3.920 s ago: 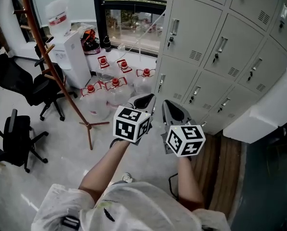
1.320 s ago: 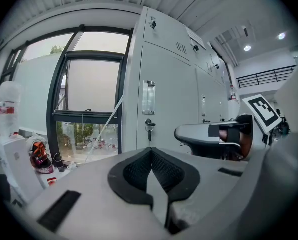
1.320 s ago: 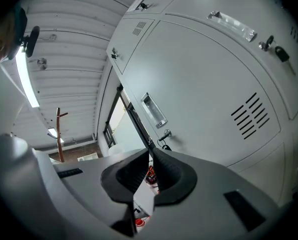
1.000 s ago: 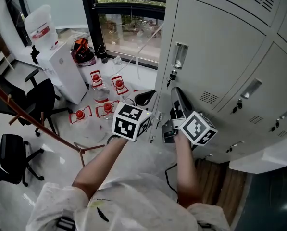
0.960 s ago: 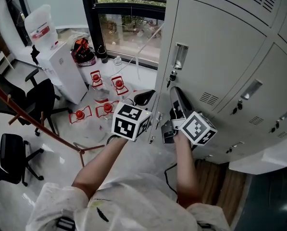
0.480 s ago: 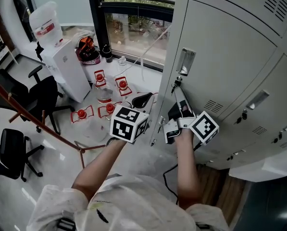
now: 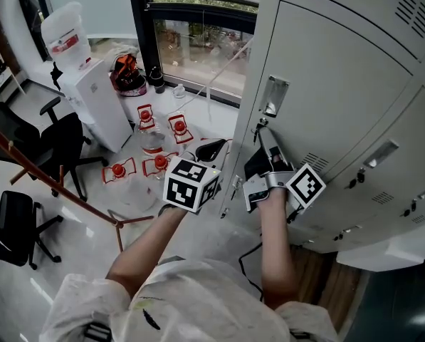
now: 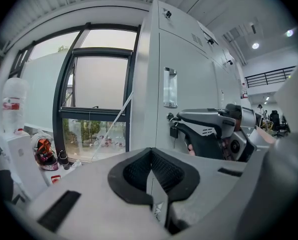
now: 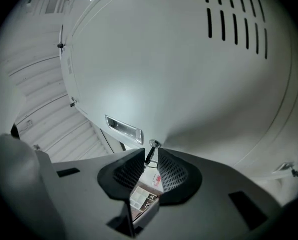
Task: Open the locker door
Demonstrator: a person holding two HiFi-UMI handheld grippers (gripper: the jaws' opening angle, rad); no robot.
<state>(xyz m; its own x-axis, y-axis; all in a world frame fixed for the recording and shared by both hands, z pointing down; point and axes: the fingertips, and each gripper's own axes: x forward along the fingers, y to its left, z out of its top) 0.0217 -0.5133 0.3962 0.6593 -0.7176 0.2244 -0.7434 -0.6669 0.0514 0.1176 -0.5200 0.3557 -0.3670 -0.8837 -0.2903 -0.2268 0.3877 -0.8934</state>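
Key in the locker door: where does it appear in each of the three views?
Head view: the key is right of centre, just beyond the right claw.
Left gripper view: the key is right of centre, at the right claw's tip.
Right gripper view: the key is low at centre, between the jaws.
Shared landmark: the recessed handle, close to the key in every view.

The pale grey metal locker door (image 7: pixel 326 84) stands shut, with vent slots (image 9: pixel 233 21), a recessed handle (image 7: pixel 273 97) at its left edge and a key (image 9: pixel 149 155) in the lock just below.
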